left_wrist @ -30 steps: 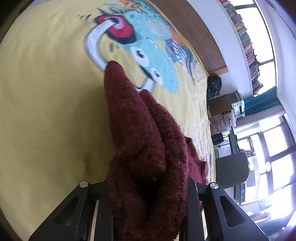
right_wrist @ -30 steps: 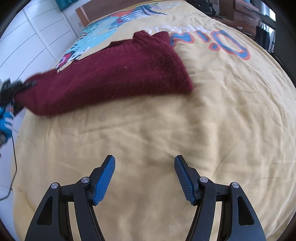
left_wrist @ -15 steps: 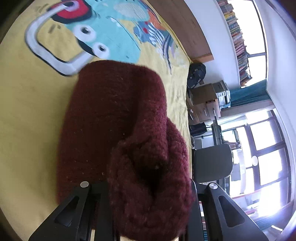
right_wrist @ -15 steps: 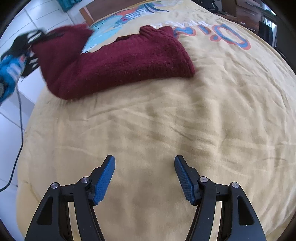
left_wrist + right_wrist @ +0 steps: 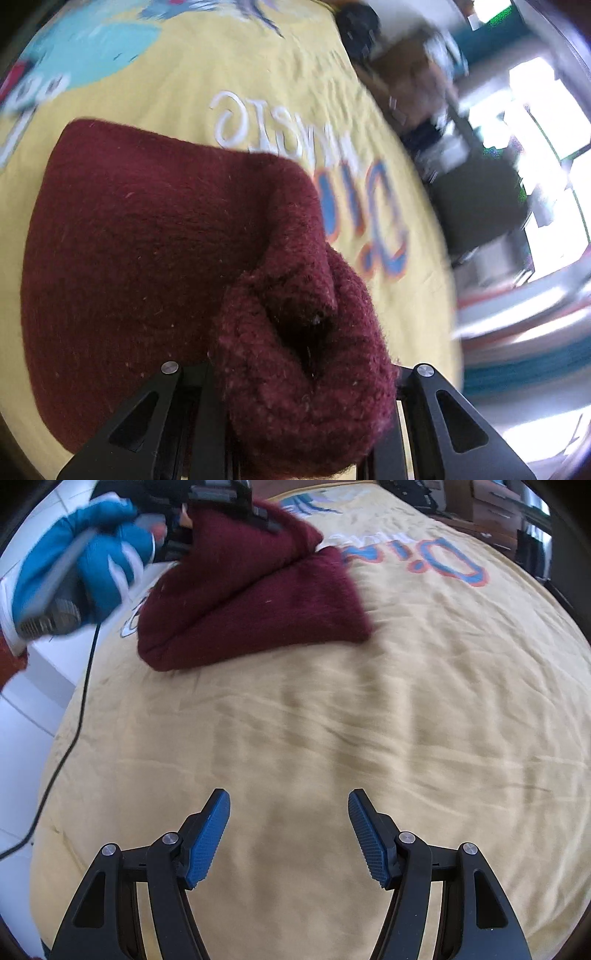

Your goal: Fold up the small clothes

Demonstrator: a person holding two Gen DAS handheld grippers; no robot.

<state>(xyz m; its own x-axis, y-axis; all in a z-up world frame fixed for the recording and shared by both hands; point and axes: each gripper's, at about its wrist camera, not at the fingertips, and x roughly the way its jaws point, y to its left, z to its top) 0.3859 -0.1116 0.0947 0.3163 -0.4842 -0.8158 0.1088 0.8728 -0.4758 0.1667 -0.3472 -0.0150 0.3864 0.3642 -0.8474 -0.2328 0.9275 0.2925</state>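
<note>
I'm pinching the maroon sweater [image 5: 255, 590] in my left claw [image 5: 299, 424] at eleven o'clock on the yellow bedspread [image 5: 332, 720]; my right claw [image 5: 290, 834] is hanging spread, empty; a black cable [image 5: 74, 716] is trailing at nine.

You read lettering only on yellow bedspread [image 5: 406, 720]: big blue, orange-edged "Din" [image 5: 417, 559], upside down in right wrist view, rest hidden under sweater [image 5: 258, 602]. Left wrist view: white word [image 5: 258, 125] above it, too blurred to make out.
</note>
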